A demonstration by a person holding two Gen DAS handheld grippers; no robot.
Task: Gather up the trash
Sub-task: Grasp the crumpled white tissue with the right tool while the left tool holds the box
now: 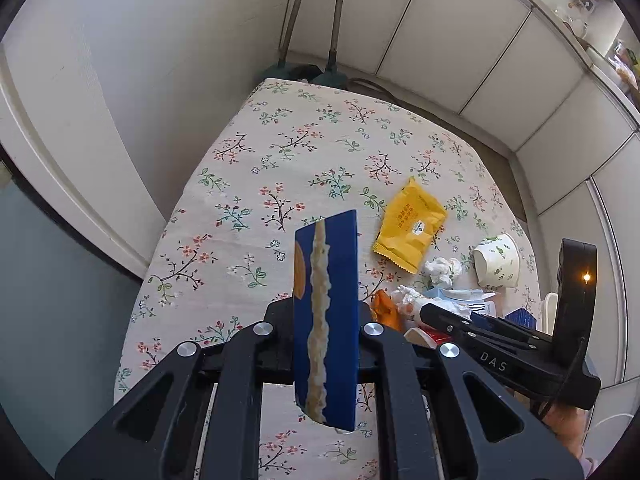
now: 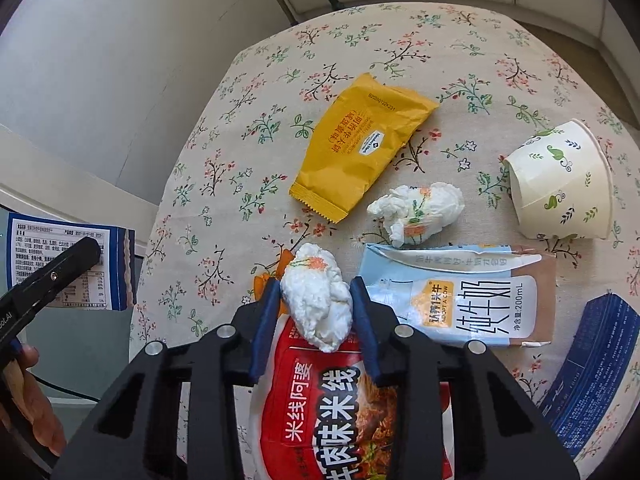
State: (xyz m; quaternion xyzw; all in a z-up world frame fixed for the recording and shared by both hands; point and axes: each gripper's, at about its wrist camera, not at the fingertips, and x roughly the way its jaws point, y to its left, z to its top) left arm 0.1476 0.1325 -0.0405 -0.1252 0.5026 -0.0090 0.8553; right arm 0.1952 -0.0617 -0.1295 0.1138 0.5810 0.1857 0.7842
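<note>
A surface (image 2: 400, 40) draped in a floral cloth stands against pale walls and cabinet doors. Nearest in the right wrist view, the right gripper (image 2: 316, 304) points steeply down over a red noodle packet (image 2: 320, 408); its blue fingers (image 2: 266, 320) stand partly closed on either side of a crumpled white tissue (image 2: 316, 300), each touching a flank of the wad, which lies on the packet's top edge. Just right of the fingers lies a flattened milk carton (image 2: 472, 300), and at the right margin a dark blue wrapper (image 2: 592, 368). An orange scrap (image 2: 262, 280) shows behind the left finger. Beyond the carton rests a second tissue (image 2: 416, 210), with a yellow pouch (image 2: 360, 144) farther back and a paper cup (image 2: 560, 184) on its side to the right. At the left edge, off the surface, the left gripper (image 1: 326, 320) is seen from the side, a hand (image 2: 28, 408) below it, holding a blue box (image 2: 68, 262) with its printed label facing the camera. In the left wrist view the fingers are fully closed on this box, which stands upright between them, a torn glue seam running down its face, held above the cloth.
</note>
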